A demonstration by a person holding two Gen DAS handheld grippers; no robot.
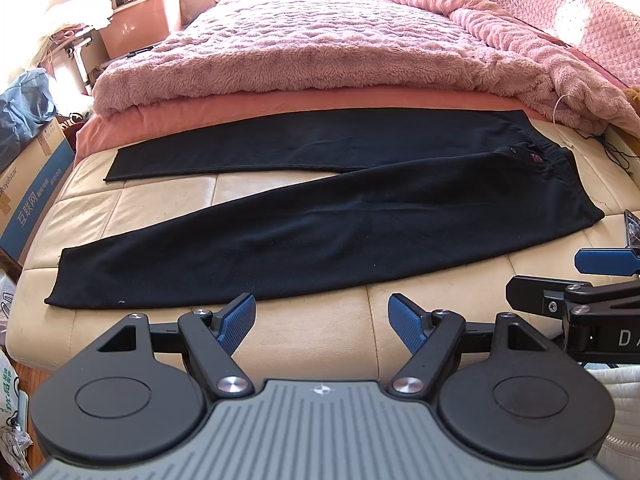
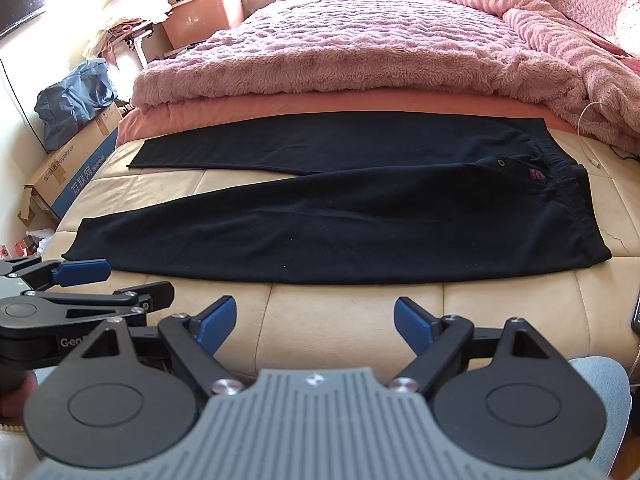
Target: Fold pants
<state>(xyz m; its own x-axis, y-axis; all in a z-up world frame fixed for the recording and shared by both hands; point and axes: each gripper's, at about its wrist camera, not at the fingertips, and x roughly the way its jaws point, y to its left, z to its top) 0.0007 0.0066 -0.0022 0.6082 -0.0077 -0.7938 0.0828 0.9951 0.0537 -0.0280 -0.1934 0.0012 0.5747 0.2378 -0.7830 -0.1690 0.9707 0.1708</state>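
Observation:
Black pants [image 1: 320, 220] lie flat on a cream leather bench [image 1: 320, 320], waistband at the right, two legs spread apart toward the left. They also show in the right wrist view [image 2: 340, 220]. My left gripper [image 1: 322, 320] is open and empty, held just in front of the near leg's lower edge. My right gripper [image 2: 314, 324] is open and empty, just in front of the near leg too. Each gripper shows at the other view's side: the right gripper [image 1: 592, 276], the left gripper [image 2: 100, 280].
A bed with a fluffy pink blanket [image 1: 320, 48] lies behind the bench. Cardboard boxes [image 1: 32, 184] and a dark bag [image 1: 24, 108] stand at the left. A cable [image 1: 612, 148] lies at the bench's right end.

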